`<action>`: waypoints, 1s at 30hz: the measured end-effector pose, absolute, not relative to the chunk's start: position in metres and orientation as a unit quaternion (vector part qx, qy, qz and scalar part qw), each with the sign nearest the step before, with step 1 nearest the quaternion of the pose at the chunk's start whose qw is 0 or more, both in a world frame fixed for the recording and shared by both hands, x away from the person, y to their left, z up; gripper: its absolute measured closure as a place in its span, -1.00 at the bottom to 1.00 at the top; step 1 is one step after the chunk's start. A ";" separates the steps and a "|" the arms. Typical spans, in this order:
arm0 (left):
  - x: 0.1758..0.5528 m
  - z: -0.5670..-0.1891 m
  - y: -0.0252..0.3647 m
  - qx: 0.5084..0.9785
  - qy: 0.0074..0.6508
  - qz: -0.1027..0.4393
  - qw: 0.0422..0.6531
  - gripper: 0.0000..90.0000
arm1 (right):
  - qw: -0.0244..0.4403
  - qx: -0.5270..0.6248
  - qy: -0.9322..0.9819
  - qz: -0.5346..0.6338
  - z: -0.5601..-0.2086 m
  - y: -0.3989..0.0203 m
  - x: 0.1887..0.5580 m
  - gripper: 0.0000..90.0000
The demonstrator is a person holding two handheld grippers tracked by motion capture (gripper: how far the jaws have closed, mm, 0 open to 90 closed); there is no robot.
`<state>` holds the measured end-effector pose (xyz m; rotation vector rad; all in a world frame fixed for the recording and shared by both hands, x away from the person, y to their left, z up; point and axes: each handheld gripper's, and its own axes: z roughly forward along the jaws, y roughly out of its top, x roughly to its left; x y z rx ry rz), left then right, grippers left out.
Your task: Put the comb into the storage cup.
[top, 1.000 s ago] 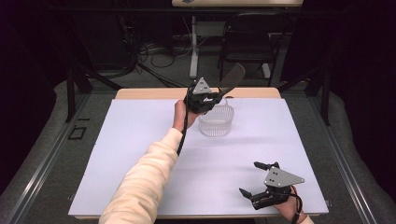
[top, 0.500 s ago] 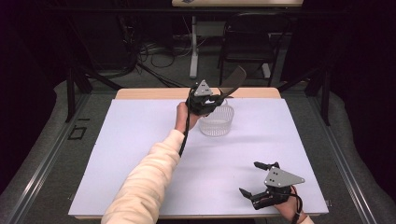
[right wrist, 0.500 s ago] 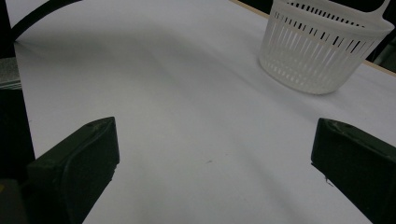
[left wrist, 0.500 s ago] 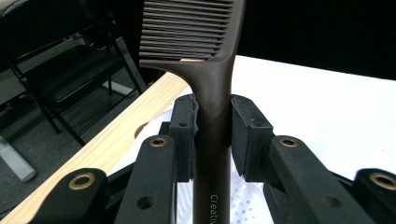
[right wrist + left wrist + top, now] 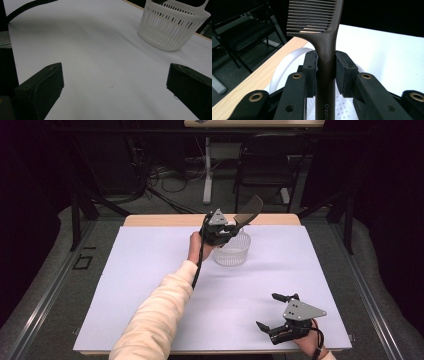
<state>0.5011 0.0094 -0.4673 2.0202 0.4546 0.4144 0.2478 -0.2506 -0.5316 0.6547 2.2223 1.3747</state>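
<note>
Reaching forward over the basket (image 5: 231,251), the left gripper (image 5: 223,232) clenches a brown comb (image 5: 325,50) by its handle.

One comb (image 5: 325,45), one basket (image 5: 232,251).

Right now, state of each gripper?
Left gripper: shut on the dark brown plastic comb, above the white slotted plastic basket.
Right gripper: open, holding nothing, low over the white table.

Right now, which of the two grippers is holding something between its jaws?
The left gripper, above the white basket: its jaws press on the handle of a brown comb. The right gripper, near the table's front edge, stands wide open with nothing between its jaws.
</note>
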 end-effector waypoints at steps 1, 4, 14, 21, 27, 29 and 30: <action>0.502 -0.468 0.010 0.835 0.186 0.170 0.489 0.60 | 0.222 0.237 0.804 0.497 -0.532 -0.251 0.248 -0.99; 0.503 -0.471 0.010 0.834 0.190 0.165 0.491 0.60 | 0.221 0.238 0.805 0.497 -0.532 -0.251 0.248 -0.99; 0.504 -0.475 0.009 0.840 0.186 0.161 0.483 0.60 | 0.221 0.238 0.805 0.497 -0.532 -0.251 0.248 -0.99; 0.503 -0.480 0.006 0.848 0.179 0.163 0.471 0.60 | 0.222 0.238 0.804 0.497 -0.532 -0.251 0.248 -0.99; 0.502 -0.483 0.004 0.855 0.173 0.165 0.460 0.60 | 0.221 0.238 0.805 0.497 -0.532 -0.251 0.248 -0.99; 0.502 -0.484 0.003 0.857 0.170 0.158 0.460 0.59 | 0.221 0.238 0.805 0.497 -0.532 -0.251 0.248 -0.99; 0.501 -0.484 0.002 0.859 0.168 0.160 0.456 0.59 | 0.221 0.238 0.805 0.497 -0.532 -0.251 0.248 -0.99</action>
